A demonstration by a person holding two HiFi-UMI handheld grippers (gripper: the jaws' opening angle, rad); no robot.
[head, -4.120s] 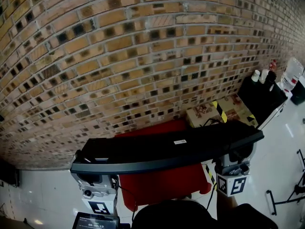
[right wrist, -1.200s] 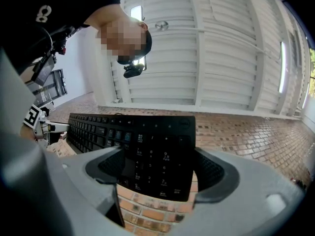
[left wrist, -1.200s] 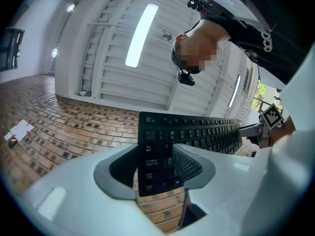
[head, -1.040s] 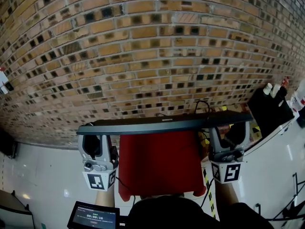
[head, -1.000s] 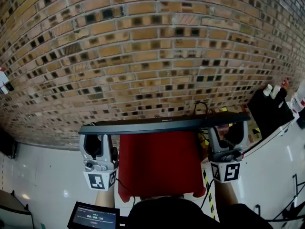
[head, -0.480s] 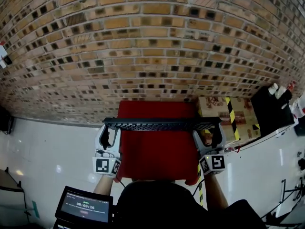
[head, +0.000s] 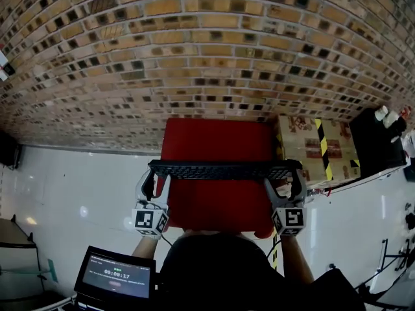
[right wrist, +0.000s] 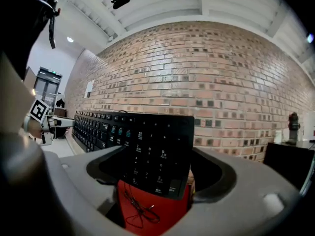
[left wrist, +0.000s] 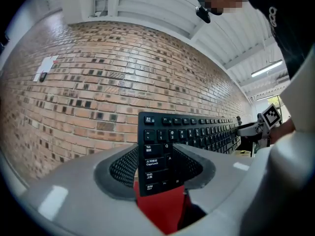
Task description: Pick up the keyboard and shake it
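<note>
Lowered from the raised, edge-on pose of a second ago, the keyboard (head: 224,170) is now held level and nearer the person, with its keys turned up toward the head camera. It is stretched from 9 to 3 o'clock over the near part of a red cloth (head: 217,138) and is carried by its two short ends.

Its left end is pinched between the jaws of the left gripper (head: 154,181). In the left gripper view the Tab and Caps Lock keys are seen between the two pads, which are spread just as far as the keyboard's front-to-back width. Its right end is pinched in the same way by the right gripper (head: 285,183), whose jaws are pressed on the front and back edges.

Under that right end a thin black cable (right wrist: 137,208) is seen lying on the cloth. A cardboard box (head: 318,149) striped with yellow-and-black tape is set just beside the cloth, at 2 o'clock from the keyboard. A black cabinet (head: 379,144) is placed farther out at 3 o'clock. A brick wall (head: 194,44) is seen at 12 o'clock, a white floor (head: 71,186) at 9 o'clock, and a small screen (head: 115,278) at 7 o'clock.
</note>
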